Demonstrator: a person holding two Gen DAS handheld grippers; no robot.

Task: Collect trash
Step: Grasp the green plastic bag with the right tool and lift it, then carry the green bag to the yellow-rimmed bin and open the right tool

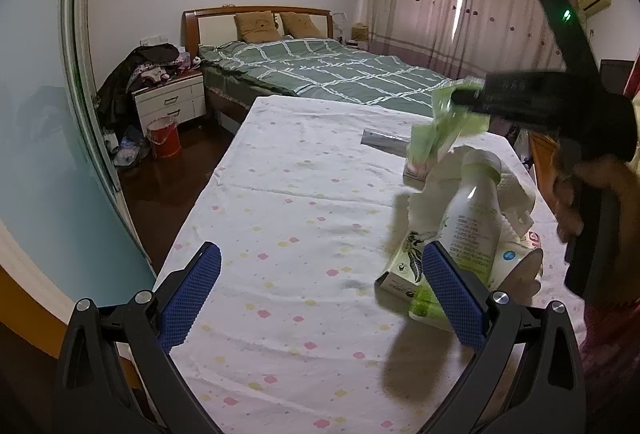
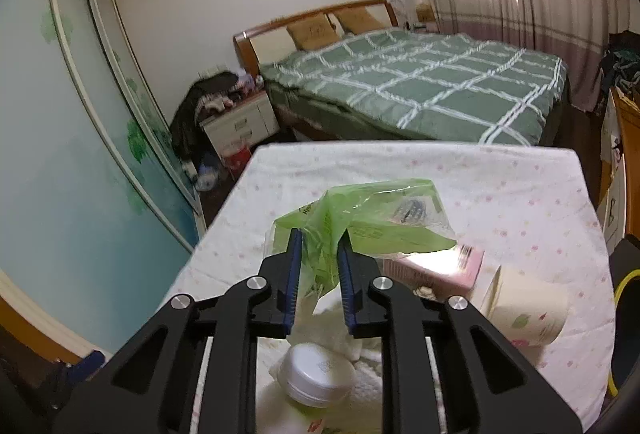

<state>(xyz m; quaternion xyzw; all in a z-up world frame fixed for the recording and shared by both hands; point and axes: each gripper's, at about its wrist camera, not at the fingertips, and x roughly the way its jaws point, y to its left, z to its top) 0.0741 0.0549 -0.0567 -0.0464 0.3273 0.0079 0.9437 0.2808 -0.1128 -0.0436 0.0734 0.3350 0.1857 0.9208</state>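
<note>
Bed [image 2: 420,82]: green checked cover, biggest thing here, sits past the far end of the table.

Table [image 1: 280,226]: white cloth with little coloured flowers, my landmark for everything else. Its left half is bare, all the rubbish is bunched on the right side.

Red bucket [image 1: 162,138]: on the floor off the table's far left corner, by the nightstand. Might be the bin, can't say for sure.

Trash pile [image 1: 464,230]: tissue wads, a white bottle [image 1: 472,222] lying on its side, a paper cup [image 2: 520,310], a pink carton [image 2: 436,270] and a green-printed box [image 1: 404,266], all touching each other on the table's right side.

Green plastic bag [image 2: 360,222]: lifted just above the pile, looks blurry, so probably swinging.

Right gripper [image 2: 318,266]: fingers nearly together, pinching a fold of that bag, a bit of plastic showing in the narrow gap.

Left gripper [image 1: 320,290]: fingers spread wide, nothing between them, hovering over the near end of the table with its right finger just beside the box and bottle.

Step, my guess: bag's picked up, loose bits haven't gone in yet.

Next move, also a guess: left one needs to slide right and close on the bottle or box while the right holds the bag mouth open. That floppy plastic could slip or fold shut, tbh.
</note>
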